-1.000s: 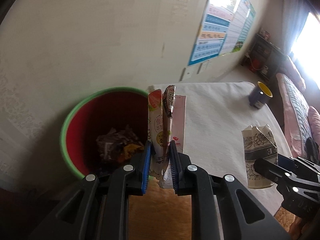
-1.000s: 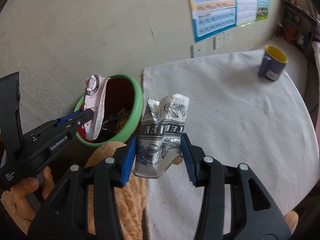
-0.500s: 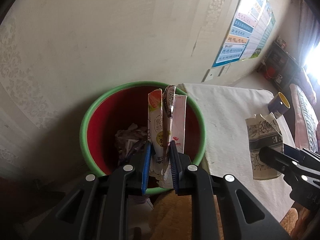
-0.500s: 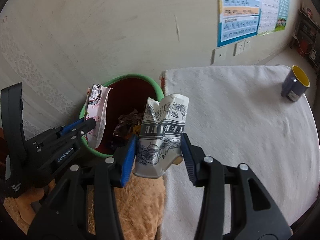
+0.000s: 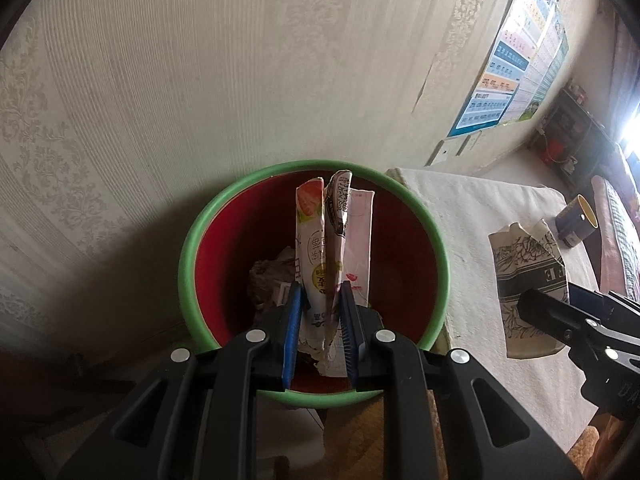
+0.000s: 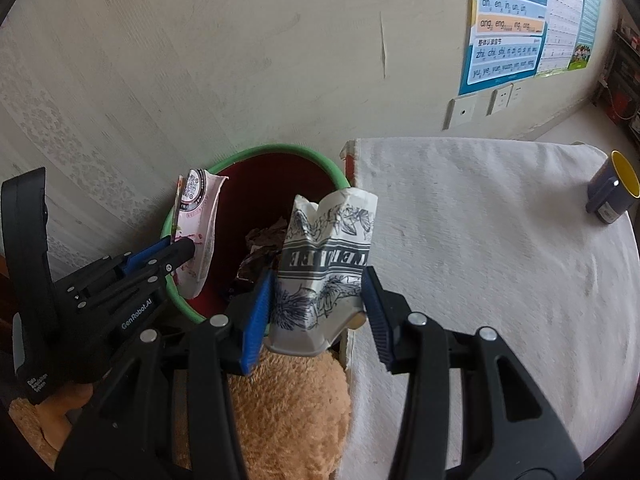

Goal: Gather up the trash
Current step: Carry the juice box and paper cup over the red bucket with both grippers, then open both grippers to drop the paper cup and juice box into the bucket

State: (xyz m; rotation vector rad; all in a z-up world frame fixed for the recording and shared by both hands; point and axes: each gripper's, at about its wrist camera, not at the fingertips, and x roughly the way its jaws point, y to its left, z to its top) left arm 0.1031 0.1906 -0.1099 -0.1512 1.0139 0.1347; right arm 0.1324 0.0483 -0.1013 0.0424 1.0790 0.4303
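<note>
Both grippers have travelled sideways toward the wall since a second ago, and now the bin (image 5: 188, 264) fills the middle of the left view instead of its left part. Left gripper (image 5: 320, 300) is clamped on a flattened carton (image 5: 320, 248), which stands upright over the open bin. Right gripper (image 6: 318, 284) is clamped on a crushed cup (image 6: 324, 264) with black print; it hangs at the near edge of the bin, beside the table (image 6: 480, 240).

Left view alone looks straight down into the bin and shows crumpled trash (image 5: 268, 276) at the bottom, partly hidden by the carton. Right view alone shows the brown plush cloth (image 6: 288, 404) under the cup and the round code print at the top of the carton's pink side. A mug (image 6: 614, 192) stands at the far side of the table, well apart.
</note>
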